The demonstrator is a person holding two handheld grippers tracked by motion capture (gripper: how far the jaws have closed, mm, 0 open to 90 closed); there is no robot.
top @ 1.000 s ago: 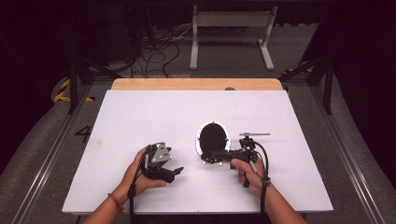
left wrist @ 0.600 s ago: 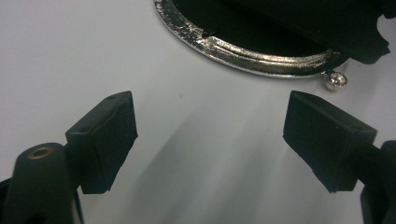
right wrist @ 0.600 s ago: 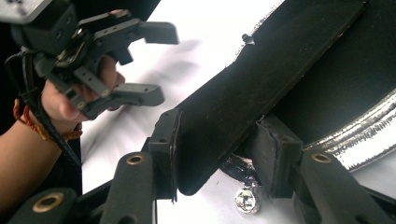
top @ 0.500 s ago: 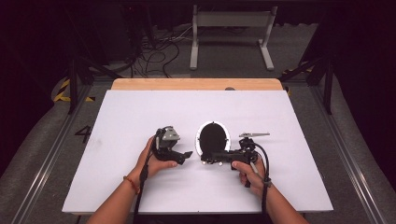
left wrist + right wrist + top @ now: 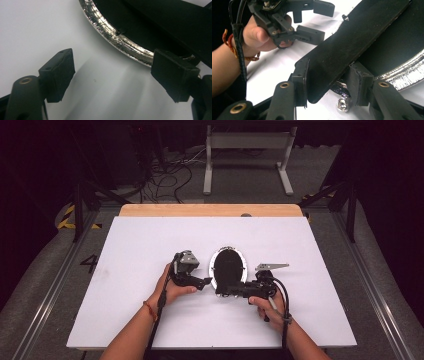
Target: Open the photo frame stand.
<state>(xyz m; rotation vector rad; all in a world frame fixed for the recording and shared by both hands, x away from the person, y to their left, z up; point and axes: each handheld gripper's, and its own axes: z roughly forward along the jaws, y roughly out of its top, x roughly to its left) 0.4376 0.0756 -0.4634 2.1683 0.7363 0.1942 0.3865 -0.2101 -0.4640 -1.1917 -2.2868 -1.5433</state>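
Right gripper [image 5: 327, 82]: jaws clamped on a flat black handle [image 5: 352, 42], pads pressing both edges. The handle runs forward from the jaws to a dark pan with a shiny silver rim [image 5: 228, 268].

Left gripper [image 5: 112, 75]: jaws wide, nothing between them, having just narrowed slightly. The rim lies just ahead of its right pad [image 5: 172, 72], over the white table [image 5: 150, 240].
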